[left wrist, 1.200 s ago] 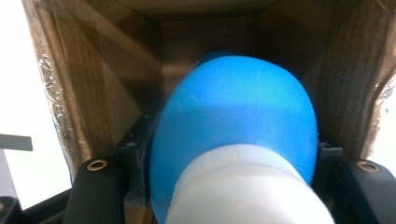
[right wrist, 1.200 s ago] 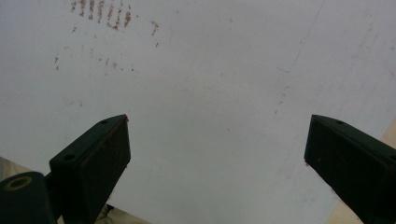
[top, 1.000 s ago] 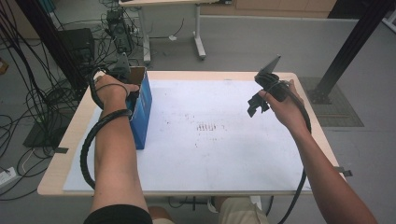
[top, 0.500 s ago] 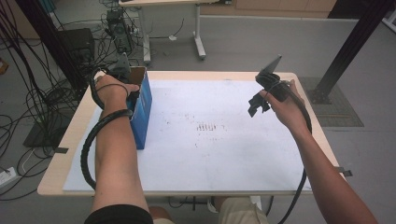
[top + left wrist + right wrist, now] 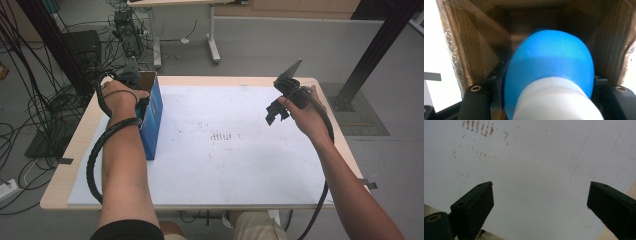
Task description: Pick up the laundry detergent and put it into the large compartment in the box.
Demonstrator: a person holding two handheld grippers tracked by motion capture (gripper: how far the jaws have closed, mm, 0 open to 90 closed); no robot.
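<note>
Both jaws of the left gripper [image 5: 549, 100] pinch a blue bottle [image 5: 551, 67] with a white cap [image 5: 556, 100], held down inside the blue cardboard box [image 5: 151, 117] at the table's [image 5: 210, 200] far left edge. Right gripper [image 5: 540, 202] hovers with jaws spread wide over the white sheet [image 5: 225, 145], holding nothing. Risk: the rounded bottle likely slips or snags on the tight box walls, tipping the unsteadied box.

The blue bottle [image 5: 549, 67] looks like smooth, slightly glossy plastic with a matt white ribbed cap [image 5: 554, 100], and it sits inside a box [image 5: 474, 42] of rough brown cardboard whose edge seems taped with shiny film. The tabletop [image 5: 65, 165] shows a pale wood rim under a matt white sheet [image 5: 240, 150] that may be paper, speckled with rusty stains. The right hand-held gripper [image 5: 540, 202] has matt black plastic jaws.
</note>
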